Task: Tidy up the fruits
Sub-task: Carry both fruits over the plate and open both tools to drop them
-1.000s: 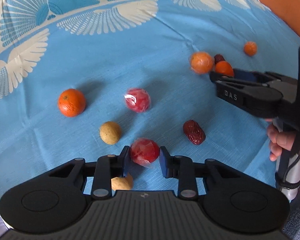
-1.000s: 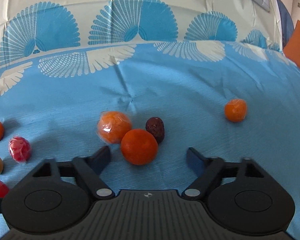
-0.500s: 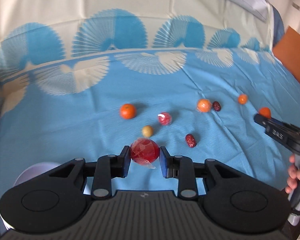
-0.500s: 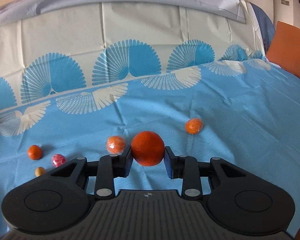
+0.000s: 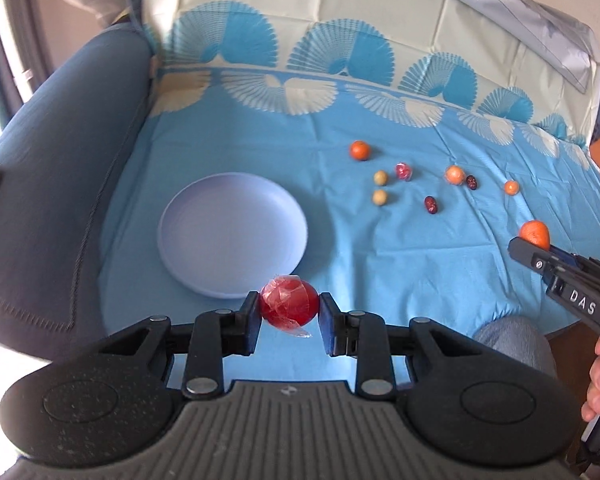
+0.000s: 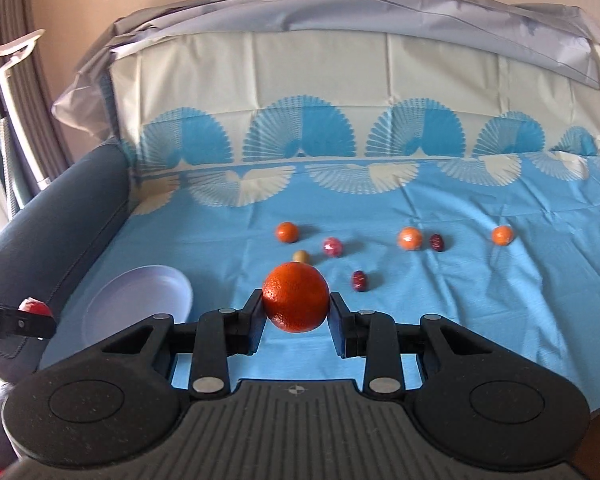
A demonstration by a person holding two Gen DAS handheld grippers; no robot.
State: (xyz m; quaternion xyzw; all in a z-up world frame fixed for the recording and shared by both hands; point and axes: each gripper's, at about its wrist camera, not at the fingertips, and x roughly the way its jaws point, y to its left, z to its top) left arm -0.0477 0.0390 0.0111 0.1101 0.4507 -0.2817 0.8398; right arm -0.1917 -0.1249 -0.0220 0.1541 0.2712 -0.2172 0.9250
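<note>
A blue patterned cloth (image 5: 380, 264) covers a sofa seat, bearing a pale plate (image 5: 232, 236). The left hand-held gripper (image 5: 289, 322) clamps a wrapped red fruit (image 5: 288, 307) just off the plate's near rim. The right hand-held gripper (image 6: 297, 316) grips an orange (image 6: 296, 302) above the cloth.

- The left wrist view looks from above, past the left hand-held gripper (image 5: 289, 322), down onto the plate (image 5: 188, 264) close below.
- The right wrist view sits lower, behind the right hand-held gripper (image 6: 296, 312), facing the sofa back.
- Both share the plate (image 6: 100, 312), the blue cloth (image 5: 380, 264) and scattered fruits (image 6: 410, 238).
</note>
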